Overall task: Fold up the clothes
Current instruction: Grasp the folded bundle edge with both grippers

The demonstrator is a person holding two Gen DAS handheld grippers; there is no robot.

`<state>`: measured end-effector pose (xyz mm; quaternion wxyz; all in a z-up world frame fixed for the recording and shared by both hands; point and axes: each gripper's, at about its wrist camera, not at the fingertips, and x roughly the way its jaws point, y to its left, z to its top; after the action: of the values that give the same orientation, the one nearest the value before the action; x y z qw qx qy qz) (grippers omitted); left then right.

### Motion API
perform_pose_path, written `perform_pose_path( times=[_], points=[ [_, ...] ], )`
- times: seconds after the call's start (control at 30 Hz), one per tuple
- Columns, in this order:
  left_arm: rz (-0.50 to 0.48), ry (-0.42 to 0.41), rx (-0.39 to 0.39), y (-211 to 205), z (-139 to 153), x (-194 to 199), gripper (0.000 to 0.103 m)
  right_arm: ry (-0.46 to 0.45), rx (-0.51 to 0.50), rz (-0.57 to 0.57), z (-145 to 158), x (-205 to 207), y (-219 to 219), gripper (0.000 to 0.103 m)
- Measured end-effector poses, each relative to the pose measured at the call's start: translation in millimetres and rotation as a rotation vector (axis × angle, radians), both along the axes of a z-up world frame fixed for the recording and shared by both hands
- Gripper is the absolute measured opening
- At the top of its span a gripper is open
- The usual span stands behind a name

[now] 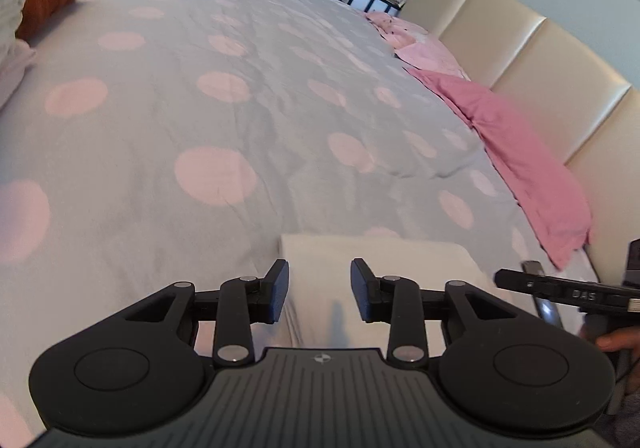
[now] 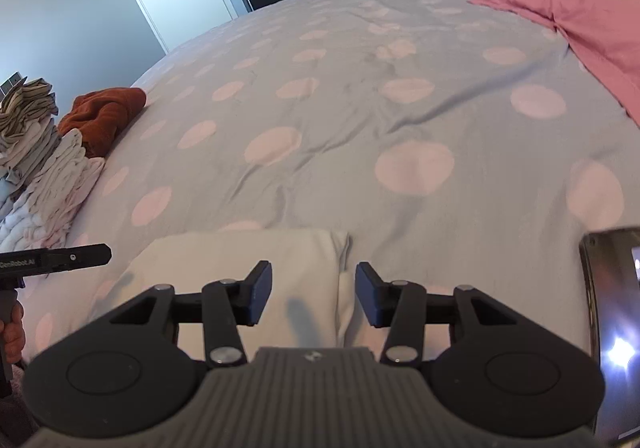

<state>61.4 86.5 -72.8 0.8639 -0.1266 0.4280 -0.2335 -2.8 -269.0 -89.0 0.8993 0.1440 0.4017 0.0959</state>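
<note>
- Left wrist view: the left gripper (image 1: 320,290) hangs released over a folded white garment (image 1: 376,260), its two dark, flat rubbery pads apart with nothing pinched between them; it tilts downward toward the cloth.
- Right wrist view: the right gripper (image 2: 314,294) is likewise released, its blue-edged pads spread above the same folded white garment (image 2: 256,264), over its right-hand edge where a soft rounded fold shows; no cloth is clamped.
- The garment is smooth, cream-white, folded into a neat rectangle, and lies flat on the near edge of the bed.
- Beneath it spreads a grey duvet (image 2: 340,119) printed with large pale pink dots, matte and lightly creased.
- Each gripper appears at the edge of the other's view, with fingers of a hand (image 2: 14,332) wrapped round a grey handle below it.
- A glossy dark phone (image 2: 612,328) lies right of the right gripper.
- At the left sits a stack of folded clothes (image 2: 44,167), pale and ribbed, with a crumpled rust-orange garment (image 2: 106,111) beside it.
- Pink pillows (image 1: 524,159) rest against a padded cream headboard (image 1: 532,59).
</note>
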Motion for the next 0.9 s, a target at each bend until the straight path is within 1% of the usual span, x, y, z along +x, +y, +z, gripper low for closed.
perform_pose_path(
  times=[0.1,0.17,0.23,0.3,0.37,0.47,0.57,0.67,0.83,0.87,0.9],
  points=[
    [-0.014,0.045,0.028,-2,-7,-14,0.036,0.055,0.040,-0.008,-8,-10,-4,0.050],
    [-0.010,0.100,0.038,-1,-16,-20,0.038,0.096,0.076,-0.020,-15,-17,-7,0.050],
    [-0.013,0.145,0.023,0,-25,-23,0.038,0.134,0.101,-0.029,-23,-22,-10,0.050],
    [-0.026,0.172,0.010,-2,-33,-25,0.039,0.157,0.115,-0.021,-31,-23,-10,0.050],
    [-0.039,0.168,0.021,-4,-39,-26,0.040,0.155,0.108,-0.009,-35,-24,-9,0.050],
    [-0.039,0.172,0.014,-4,-44,-26,0.040,0.147,0.091,0.004,-39,-25,-6,0.050],
    [-0.051,0.171,0.024,-7,-47,-24,0.039,0.152,0.097,0.011,-41,-22,-6,0.052],
    [-0.051,0.149,-0.005,-11,-52,-22,0.039,0.139,0.120,0.022,-47,-19,-6,0.053],
    [-0.090,0.100,-0.031,-21,-57,-15,0.039,0.118,0.137,0.040,-49,-12,-2,0.054],
    [-0.093,0.093,-0.037,-22,-58,-14,0.039,0.113,0.136,0.044,-49,-10,0,0.052],
    [-0.096,0.086,-0.038,-23,-58,-14,0.038,0.107,0.135,0.048,-49,-9,2,0.046]
  ],
)
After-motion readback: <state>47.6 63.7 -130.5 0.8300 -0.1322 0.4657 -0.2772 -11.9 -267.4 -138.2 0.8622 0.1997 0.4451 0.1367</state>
